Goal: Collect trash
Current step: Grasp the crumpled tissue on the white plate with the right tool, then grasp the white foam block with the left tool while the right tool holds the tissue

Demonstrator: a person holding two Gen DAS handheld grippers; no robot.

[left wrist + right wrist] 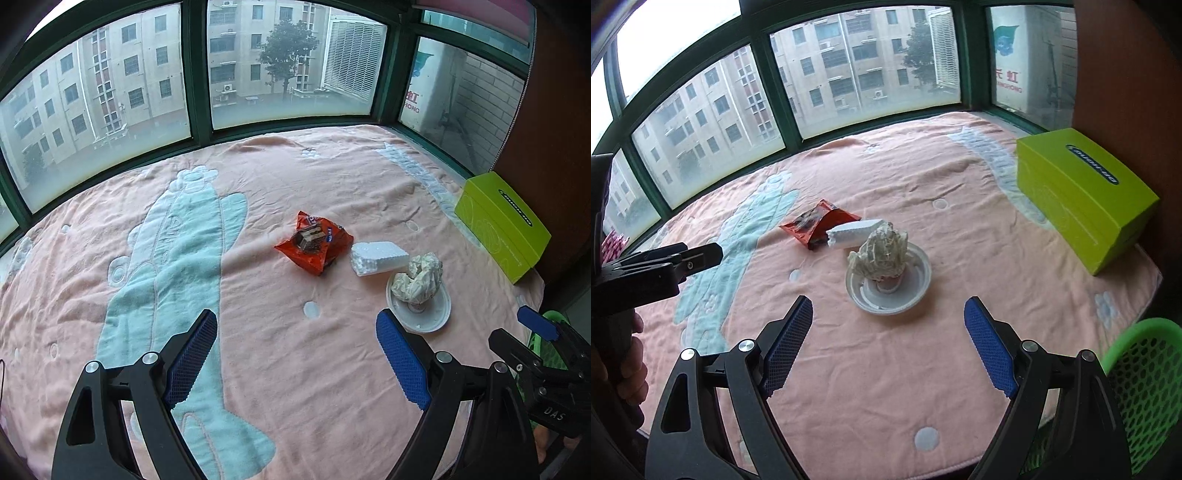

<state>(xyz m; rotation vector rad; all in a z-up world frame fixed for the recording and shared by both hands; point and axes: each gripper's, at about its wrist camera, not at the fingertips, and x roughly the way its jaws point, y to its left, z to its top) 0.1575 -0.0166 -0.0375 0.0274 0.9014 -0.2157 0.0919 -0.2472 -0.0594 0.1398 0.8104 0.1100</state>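
Both tongs, left gripper (295,328) and right gripper (888,317), gaped empty over pink blanket (960,229), trash mid-blanket, orange snack wrapper (314,243), foam chunk (380,256), crumpled paper (881,251) on white lid (916,291), green tissue box (1082,192) with unreadable label, window (122,88) behind.

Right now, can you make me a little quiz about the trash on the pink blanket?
1. True or false: the crumpled paper sits on the white lid.
2. What lies between the orange wrapper and the lid: A) white foam block B) spoon C) bottle?
3. Is the right tool holding anything?

Key: 1 true. 2 A. 3 No, it is open and empty.
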